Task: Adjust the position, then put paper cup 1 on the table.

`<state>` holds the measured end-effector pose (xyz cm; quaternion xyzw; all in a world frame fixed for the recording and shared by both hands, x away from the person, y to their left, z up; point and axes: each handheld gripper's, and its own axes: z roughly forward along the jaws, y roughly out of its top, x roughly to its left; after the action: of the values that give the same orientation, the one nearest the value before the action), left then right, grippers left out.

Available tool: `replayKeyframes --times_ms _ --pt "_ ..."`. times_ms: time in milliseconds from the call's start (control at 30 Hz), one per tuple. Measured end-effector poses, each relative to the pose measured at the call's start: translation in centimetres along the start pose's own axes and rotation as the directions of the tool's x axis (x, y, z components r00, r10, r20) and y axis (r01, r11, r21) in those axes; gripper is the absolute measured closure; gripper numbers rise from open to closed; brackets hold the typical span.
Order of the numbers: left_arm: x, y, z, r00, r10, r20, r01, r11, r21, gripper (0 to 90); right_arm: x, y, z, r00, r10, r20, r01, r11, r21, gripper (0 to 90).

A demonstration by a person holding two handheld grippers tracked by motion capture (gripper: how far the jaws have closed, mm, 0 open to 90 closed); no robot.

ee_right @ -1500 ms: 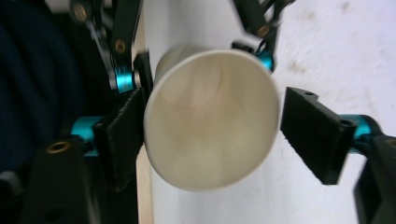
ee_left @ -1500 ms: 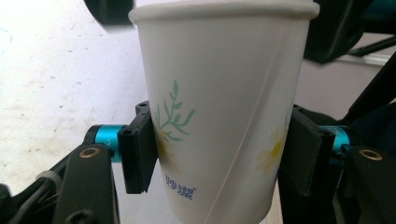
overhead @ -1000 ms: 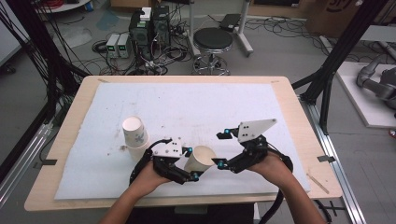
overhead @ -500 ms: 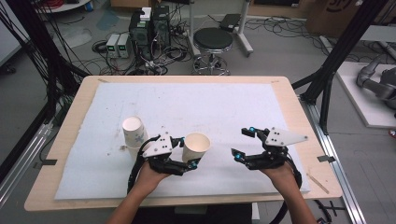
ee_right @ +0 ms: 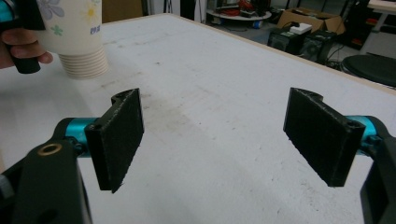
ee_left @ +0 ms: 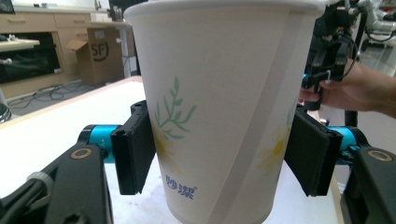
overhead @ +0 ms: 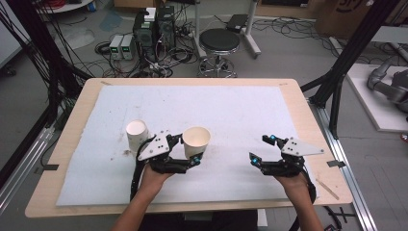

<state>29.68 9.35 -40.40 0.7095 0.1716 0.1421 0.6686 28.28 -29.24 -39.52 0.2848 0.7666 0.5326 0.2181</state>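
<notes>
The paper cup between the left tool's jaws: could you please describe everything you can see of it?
The paper cup is white and tapered, with a rolled rim and an empty pale inside. Its wall bears a green sprig, yellow flowers and small blue characters, plus a slanted seam. It stands upright between the black pads of the left tool, whose jaws have just been opening; the pads sit at its sides low on the wall, and whether they still press is unclear. It is over the white mat.

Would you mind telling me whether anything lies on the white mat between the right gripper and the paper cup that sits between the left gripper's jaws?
Nothing visible does: bare white mat separates the right gripper from the white floral paper cup at the left gripper. The stack of paper cups stands on the cup's far side.
</notes>
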Motion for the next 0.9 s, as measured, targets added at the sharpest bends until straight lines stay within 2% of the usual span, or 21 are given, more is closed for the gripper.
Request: replayKeyframes --times_ms 167,600,833,900 --pt "0.0 0.0 0.1 0.9999 0.01 -0.011 -0.01 0.9999 0.003 31.3 0.0 0.1 -0.1 0.9999 -0.001 0.012 0.001 1.0 0.0 20.9" --pt "0.5 0.7 1.1 0.999 0.018 -0.041 -0.019 0.9993 -0.033 31.1 -0.2 -0.2 -0.7 0.9995 -0.003 0.031 0.003 1.0 -0.01 21.0" --pt "1.7 1.7 2.7 0.9933 0.023 -0.113 -0.027 0.999 -0.035 31.2 -0.3 -0.1 -0.9 0.9992 0.002 0.039 -0.001 1.0 -0.022 21.1" --pt "2.1 1.9 3.4 0.9923 0.021 -0.122 -0.025 0.9991 -0.034 31.2 -0.4 -0.1 -0.8 0.9993 -0.004 0.037 0.004 1.0 -0.02 21.1"
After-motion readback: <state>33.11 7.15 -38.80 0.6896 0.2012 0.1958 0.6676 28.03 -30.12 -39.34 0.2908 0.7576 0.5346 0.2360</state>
